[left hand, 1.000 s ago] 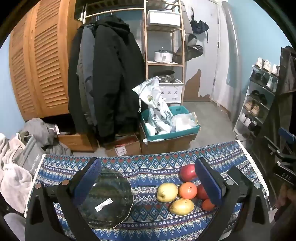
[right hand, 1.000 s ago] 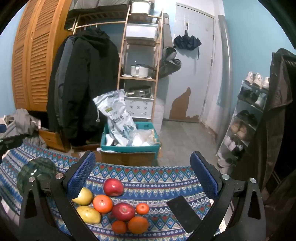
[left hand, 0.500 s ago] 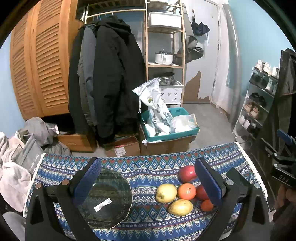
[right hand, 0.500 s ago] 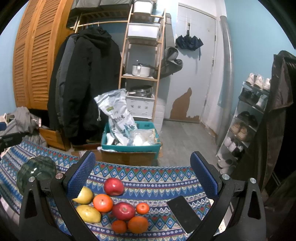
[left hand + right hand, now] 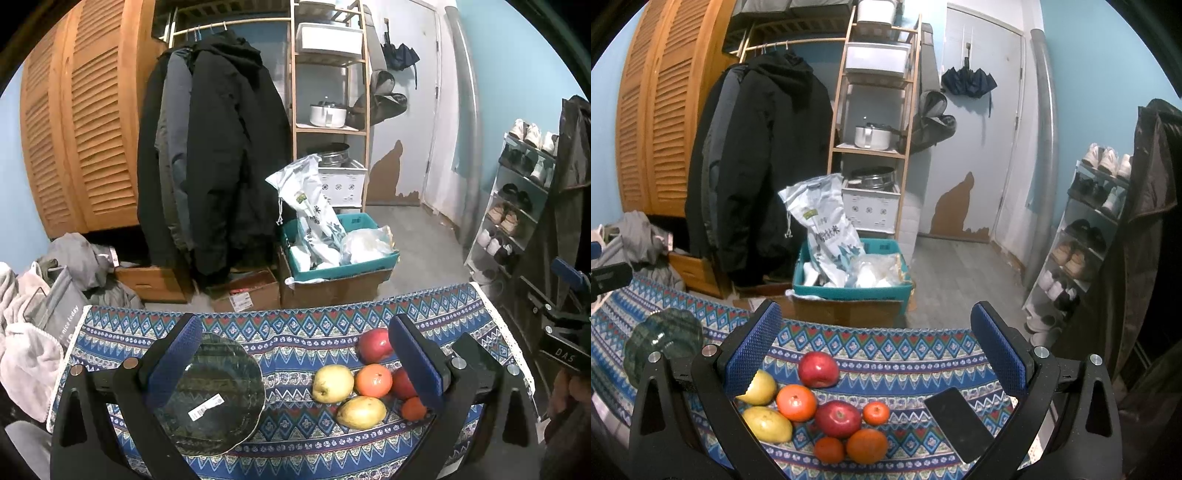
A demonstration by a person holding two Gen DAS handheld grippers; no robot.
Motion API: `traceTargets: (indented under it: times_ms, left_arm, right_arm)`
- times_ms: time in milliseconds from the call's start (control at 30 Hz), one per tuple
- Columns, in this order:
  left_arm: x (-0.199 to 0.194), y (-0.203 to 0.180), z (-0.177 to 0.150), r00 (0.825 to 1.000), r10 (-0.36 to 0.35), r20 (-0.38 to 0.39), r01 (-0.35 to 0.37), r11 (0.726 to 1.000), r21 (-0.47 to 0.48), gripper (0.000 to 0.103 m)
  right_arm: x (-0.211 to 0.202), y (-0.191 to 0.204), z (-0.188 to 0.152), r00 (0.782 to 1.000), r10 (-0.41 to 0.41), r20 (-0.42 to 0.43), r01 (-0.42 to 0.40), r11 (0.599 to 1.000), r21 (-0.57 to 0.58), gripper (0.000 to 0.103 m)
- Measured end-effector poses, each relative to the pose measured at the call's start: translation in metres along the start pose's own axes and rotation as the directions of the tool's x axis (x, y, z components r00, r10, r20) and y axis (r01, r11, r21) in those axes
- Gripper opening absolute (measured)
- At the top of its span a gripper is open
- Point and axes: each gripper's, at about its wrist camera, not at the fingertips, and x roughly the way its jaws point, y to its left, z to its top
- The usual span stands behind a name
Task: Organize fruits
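Both tools hang above the table [image 5: 295,328] with nothing between their fingers: the left tongs [image 5: 295,365] stand wide over the dark green glass plate [image 5: 208,397], and the right tongs [image 5: 875,354] stand wide over the heap of fruit [image 5: 820,402]. The fruit lies right of the plate, packed close: a red apple [image 5: 817,369] at the far side, a yellow pear [image 5: 759,387] and a mango [image 5: 767,424] to the left, an orange [image 5: 796,402] touching a second red apple [image 5: 837,419], and small tangerines at the near edge. The likely trouble lies in that crowding. Closing on a middle piece would probably nudge its round neighbours, and the near ones look close enough to the table's edge to roll off. A dark phone [image 5: 956,421] lies just right of the heap and could be knocked by the right-hand finger. The plate looks smooth and shallow, so fruit set down carelessly may roll out, or the plate may slide on the patterned cloth.
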Motion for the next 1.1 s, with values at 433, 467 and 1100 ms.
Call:
traceTargets:
  times_ms: [433,467,1100]
  left_arm:
    - [0.0003,-0.0012,-0.0012,1.000,0.000,-0.002,0.000,1.000,-0.002,0.102]
    - [0.0001,-0.0018,-0.0014,1.000,0.000,-0.003,0.000,1.000,-0.001,0.102]
    - [0.0023,-0.0007,-0.0024,1.000,-0.014,-0.007,0.014,1.000,-0.006,0.102]
  right_arm:
    - [0.0016,0.0020,0.0016,1.000,0.000,-0.002,0.000,1.000,-0.003,0.101]
    - [0.0015,0.0020,0.0013,1.000,0.000,-0.002,0.000,1.000,-0.005,0.101]
    - [0.0006,0.0023,0.0017,1.000,0.000,0.000,0.000,1.000,-0.008,0.101]
